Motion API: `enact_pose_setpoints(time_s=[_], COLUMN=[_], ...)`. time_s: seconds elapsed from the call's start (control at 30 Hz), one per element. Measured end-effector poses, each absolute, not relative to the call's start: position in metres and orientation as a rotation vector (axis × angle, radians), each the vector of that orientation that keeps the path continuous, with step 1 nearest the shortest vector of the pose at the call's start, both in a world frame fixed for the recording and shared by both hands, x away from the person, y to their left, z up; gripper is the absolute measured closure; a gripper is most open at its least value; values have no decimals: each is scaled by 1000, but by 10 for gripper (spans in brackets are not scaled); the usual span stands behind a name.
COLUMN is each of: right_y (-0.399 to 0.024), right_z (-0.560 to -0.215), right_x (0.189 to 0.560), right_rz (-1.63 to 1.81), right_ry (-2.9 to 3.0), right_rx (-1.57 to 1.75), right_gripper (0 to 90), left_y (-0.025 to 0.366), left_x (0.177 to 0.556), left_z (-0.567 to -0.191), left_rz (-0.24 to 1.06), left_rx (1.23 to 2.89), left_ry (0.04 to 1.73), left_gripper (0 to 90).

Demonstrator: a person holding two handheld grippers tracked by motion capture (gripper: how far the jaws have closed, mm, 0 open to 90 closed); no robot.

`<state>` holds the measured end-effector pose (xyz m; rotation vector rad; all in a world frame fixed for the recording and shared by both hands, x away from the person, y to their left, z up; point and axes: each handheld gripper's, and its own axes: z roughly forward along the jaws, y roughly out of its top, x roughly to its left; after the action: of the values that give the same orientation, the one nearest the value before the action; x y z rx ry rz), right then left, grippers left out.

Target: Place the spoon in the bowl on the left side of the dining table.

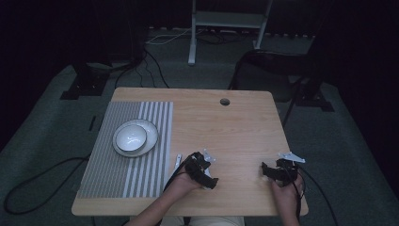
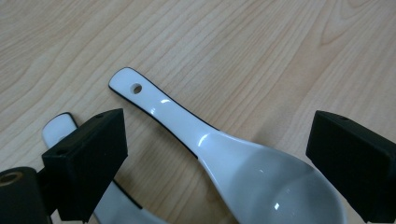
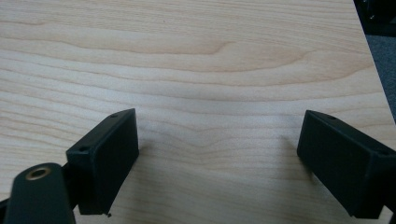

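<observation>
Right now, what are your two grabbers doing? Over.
Left gripper open, jaws either side of white ceramic spoon. Second white spoon beside it. Right gripper open over bare wooden table. Nothing blocking.

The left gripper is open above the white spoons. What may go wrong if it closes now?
1. The left gripper straddles the wide bowl of the white ceramic spoon, not its handle; the glossy surface may slip out.
2. A second spoon lies under the left jaw and may be pinched or pushed.
3. Both spoons lie near the table's front edge and might slide off.
</observation>
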<state>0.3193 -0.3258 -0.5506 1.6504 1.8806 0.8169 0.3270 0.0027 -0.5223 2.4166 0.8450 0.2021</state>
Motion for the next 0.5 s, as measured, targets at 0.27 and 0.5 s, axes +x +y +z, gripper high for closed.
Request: enact_pose_setpoints(time_s=[0.27,0.5], right_y=[-326,-326], right_z=[-551,-551], right_x=[319,319], right_rz=[817,816], right_ry=[1881,1880], right_rx=[1650,1651], right_gripper=[120,120], left_y=[-4,-10], left_x=[333,332], left_z=[-530,-527], left_rz=[215,255], left_rx=[2443,2466], left_ry=[861,792], left_gripper=[96,254])
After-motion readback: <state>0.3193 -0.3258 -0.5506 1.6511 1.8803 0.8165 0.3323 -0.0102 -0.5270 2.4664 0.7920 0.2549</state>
